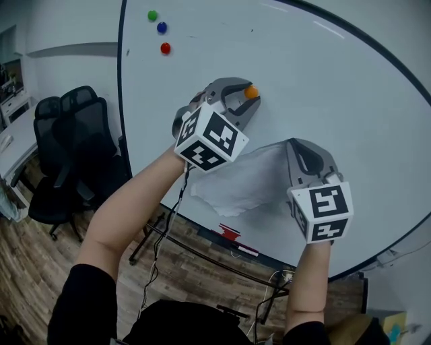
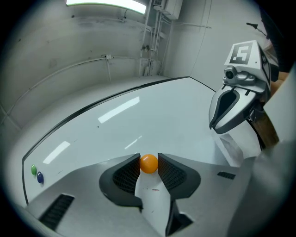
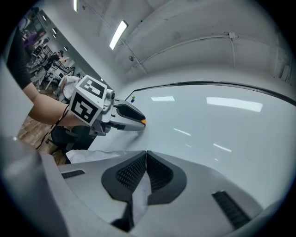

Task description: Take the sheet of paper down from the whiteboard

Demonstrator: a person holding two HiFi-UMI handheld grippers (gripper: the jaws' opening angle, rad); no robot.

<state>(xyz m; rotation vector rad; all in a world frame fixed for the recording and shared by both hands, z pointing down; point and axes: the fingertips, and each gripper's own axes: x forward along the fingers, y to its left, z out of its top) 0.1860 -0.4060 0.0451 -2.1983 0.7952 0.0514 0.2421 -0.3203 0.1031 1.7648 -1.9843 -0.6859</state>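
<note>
Head view, left edge: black office chairs (image 1: 64,155) on a wood floor, beside the whiteboard (image 1: 323,87).

Top left of the board: green magnet (image 1: 152,15), blue magnet (image 1: 161,27) and red magnet (image 1: 165,48), well apart from the work.

Left gripper (image 1: 246,96) is raised at the board. The left gripper view shows its jaws clamped on the orange magnet (image 2: 148,163), one pad on each side.

Sheet of paper (image 1: 242,182): crumpled, hanging in front of the board, below and right of the orange magnet, between the two grippers. Cannot tell whether it touches the board.

Right gripper (image 1: 294,145) is at the sheet's upper right corner. The right gripper view shows its jaws together, with the paper's edge pinched between the pads (image 3: 138,167).
</note>
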